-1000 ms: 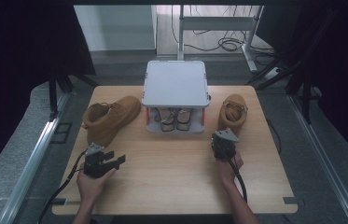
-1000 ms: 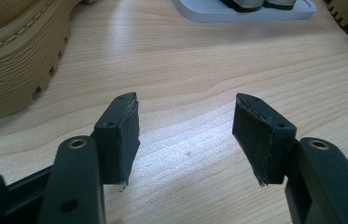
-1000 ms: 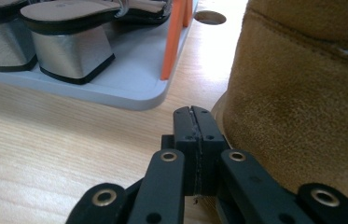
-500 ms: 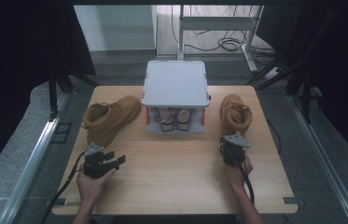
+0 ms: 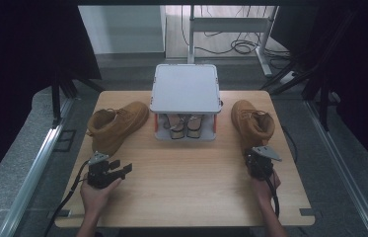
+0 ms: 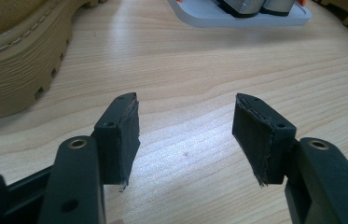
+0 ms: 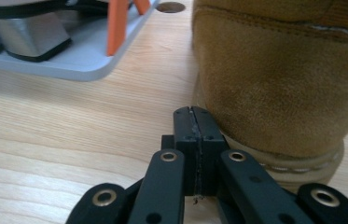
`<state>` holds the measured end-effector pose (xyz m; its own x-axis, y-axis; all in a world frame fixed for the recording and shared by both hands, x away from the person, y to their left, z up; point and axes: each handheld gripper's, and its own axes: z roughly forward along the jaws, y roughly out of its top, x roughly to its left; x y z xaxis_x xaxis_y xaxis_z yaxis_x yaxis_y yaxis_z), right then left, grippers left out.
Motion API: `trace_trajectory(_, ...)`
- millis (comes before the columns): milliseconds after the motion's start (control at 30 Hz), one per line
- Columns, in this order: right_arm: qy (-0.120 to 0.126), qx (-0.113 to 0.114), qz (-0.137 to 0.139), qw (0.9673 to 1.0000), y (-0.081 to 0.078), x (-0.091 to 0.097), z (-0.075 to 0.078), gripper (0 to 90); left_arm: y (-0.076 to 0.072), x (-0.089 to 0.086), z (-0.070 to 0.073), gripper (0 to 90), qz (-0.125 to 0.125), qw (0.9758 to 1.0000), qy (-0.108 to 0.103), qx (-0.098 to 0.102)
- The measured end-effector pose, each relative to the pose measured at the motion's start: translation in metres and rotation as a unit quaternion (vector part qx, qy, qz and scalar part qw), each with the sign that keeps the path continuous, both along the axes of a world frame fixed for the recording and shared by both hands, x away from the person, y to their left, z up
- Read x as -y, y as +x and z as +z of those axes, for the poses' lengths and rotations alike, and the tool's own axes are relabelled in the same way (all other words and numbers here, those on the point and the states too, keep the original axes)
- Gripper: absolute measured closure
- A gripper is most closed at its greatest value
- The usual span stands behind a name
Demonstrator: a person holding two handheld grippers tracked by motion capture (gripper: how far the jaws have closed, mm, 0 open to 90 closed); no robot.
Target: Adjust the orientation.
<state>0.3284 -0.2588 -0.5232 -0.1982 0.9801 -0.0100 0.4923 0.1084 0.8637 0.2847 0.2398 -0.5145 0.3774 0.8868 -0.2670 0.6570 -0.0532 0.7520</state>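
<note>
Two tan suede boots stand on the wooden table (image 5: 191, 182). The left boot (image 5: 115, 126) lies left of a small shoe rack; its ridged sole (image 6: 13, 79) shows in the left gripper view. My left gripper (image 5: 124, 169) rests near the front left, open with nothing between its pads (image 6: 185, 135). The right boot (image 5: 253, 121) points its toe toward the person. My right gripper (image 5: 256, 154) is shut and empty, its tips (image 7: 193, 112) right at the toe of that boot (image 7: 274, 84), by the sole's edge. Whether they touch I cannot tell.
A grey two-level shoe rack (image 5: 185, 89) with orange posts (image 7: 115, 23) stands at the back middle, a pair of heeled sandals (image 5: 184, 126) on its lower shelf. Its base (image 6: 241, 16) lies ahead of the left gripper. Black curtains and cables surround the table.
My right gripper has slid to the right across the table, ending in front of the right boot's toe. The left gripper and both boots have stayed put.
</note>
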Motion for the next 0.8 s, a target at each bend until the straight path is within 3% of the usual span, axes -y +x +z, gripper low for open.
trace_trajectory(267,0.006,0.008,-0.014,0.9998,-0.004,0.022,0.001,89.7,-0.001,-0.003,0.002,41.7,0.004,1.0000,0.001,0.004)
trace_trajectory(533,0.003,0.012,-0.013,0.9998,-0.005,0.029,0.000,89.7,0.000,-0.003,0.002,41.7,0.002,1.0000,0.005,0.004)
trace_trajectory(800,0.006,0.013,-0.037,0.9992,-0.006,0.042,0.000,89.7,-0.001,-0.007,0.004,41.7,0.007,0.9999,0.005,0.008)
